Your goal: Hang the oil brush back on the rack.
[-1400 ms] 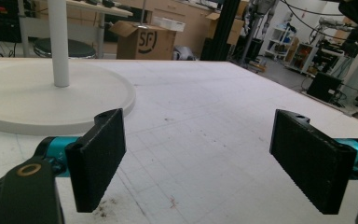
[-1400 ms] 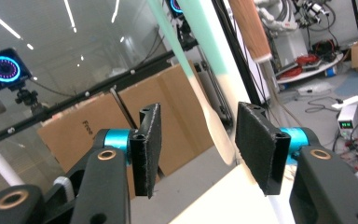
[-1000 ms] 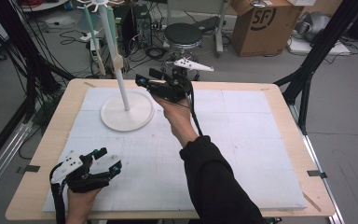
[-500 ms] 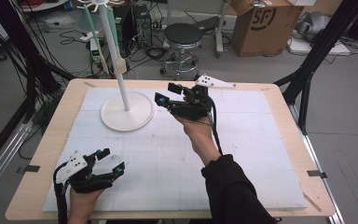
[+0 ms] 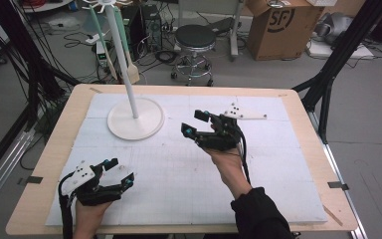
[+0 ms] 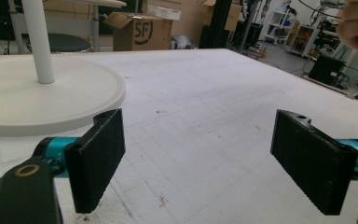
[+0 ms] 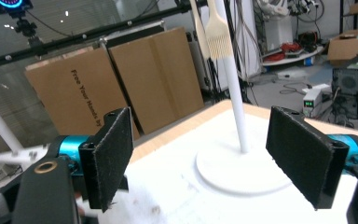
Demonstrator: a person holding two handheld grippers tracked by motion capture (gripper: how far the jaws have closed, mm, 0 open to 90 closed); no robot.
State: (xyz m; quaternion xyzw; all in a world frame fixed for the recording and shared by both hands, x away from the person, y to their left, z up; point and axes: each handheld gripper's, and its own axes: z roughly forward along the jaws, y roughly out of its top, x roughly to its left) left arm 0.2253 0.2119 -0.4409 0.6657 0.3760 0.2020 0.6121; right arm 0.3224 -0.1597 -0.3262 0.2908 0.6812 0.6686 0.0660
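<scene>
Your right gripper view catches the spatula (image 7: 218, 29) hanging high on the stand (image 7: 237, 102); your left gripper view shows just the stand's pole and base. Your right gripper (image 5: 196, 122) is raised mid-table, aimed at the stand, jaws wide apart. Your left gripper (image 5: 119, 172) sits low at the near edge, jaws apart, nothing held.

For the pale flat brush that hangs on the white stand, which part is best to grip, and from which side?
Probably its slim handle, just above the wide cream brush head. It hangs upright beside the white pole, so the open right gripper should approach level, from the side away from the pole.
</scene>
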